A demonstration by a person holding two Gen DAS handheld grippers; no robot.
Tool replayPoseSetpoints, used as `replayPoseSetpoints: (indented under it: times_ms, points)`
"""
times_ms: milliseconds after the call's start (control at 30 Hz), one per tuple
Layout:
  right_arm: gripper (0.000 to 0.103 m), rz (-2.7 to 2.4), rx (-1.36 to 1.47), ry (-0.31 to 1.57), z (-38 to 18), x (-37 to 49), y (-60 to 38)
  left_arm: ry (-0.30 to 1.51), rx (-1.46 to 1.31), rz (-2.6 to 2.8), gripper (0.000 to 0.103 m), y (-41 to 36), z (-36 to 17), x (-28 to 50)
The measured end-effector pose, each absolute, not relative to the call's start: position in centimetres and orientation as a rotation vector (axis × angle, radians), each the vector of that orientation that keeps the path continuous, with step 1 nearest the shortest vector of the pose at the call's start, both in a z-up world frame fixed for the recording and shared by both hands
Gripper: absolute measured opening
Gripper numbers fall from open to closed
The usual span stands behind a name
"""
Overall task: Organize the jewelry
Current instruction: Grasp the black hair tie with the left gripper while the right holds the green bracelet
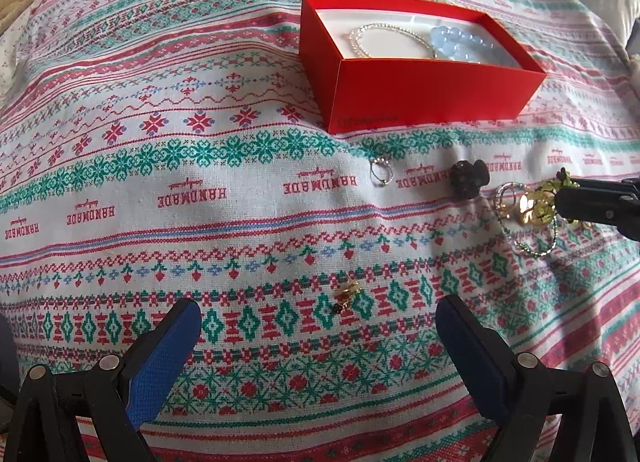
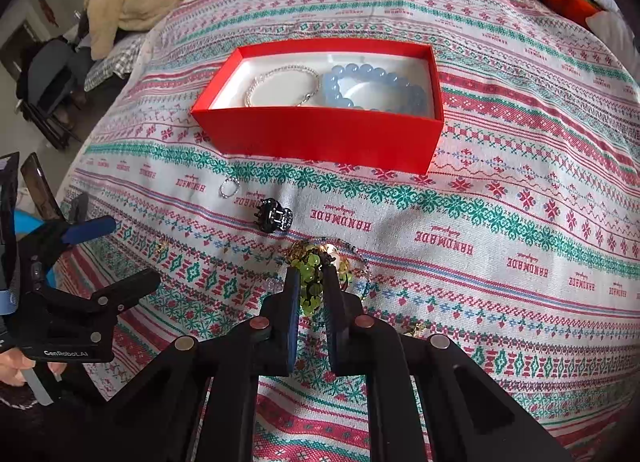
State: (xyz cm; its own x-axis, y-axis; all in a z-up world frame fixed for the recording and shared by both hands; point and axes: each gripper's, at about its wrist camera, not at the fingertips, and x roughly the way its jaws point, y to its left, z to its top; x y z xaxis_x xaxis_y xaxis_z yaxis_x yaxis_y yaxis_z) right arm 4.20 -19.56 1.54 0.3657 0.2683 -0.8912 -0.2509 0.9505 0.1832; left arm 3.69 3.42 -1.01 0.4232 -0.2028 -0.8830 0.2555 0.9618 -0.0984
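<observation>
Pinching the green bead cluster (image 2: 311, 282), your right gripper (image 2: 311, 278) has its jaws nearly closed on it, near the bedspread's (image 2: 520, 302) front edge. The red box (image 2: 320, 137) lies straight ahead, long axis crosswise. Your left gripper (image 1: 318, 314) hangs wide open, empty, a gold earring (image 1: 348, 294) just ahead. Tangled chains under the cluster are hard to separate.

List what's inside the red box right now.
In the red box: a thin pearly bracelet at left and a blue bead bracelet at right, on a white lining. The near wall hides the front strip of the floor in both views.
</observation>
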Motion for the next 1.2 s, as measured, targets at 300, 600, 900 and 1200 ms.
replayPoseSetpoints:
  times_ms: [300, 600, 900, 1200]
  points:
    - [0.011, 0.328, 0.120, 1.082, 4.9, 3.7, -22.7, 1.100, -0.018, -0.363, 0.081, 2.2, -0.9, 4.7]
    - [0.011, 0.316, 0.170, 1.039, 6.8, 3.4, -24.8, 1.099, -0.108, -0.482, 0.050, -1.5, -0.6, 6.1]
    - [0.011, 0.304, 0.169, 1.075, 5.8, 3.9, -25.2, 1.125, -0.176, -0.489, 0.036, -4.6, -1.6, 8.4]
    - [0.011, 0.303, 0.166, 1.094, 5.3, 4.1, -25.4, 1.158, -0.202, -0.449, 0.019, -5.6, -2.8, 9.7]
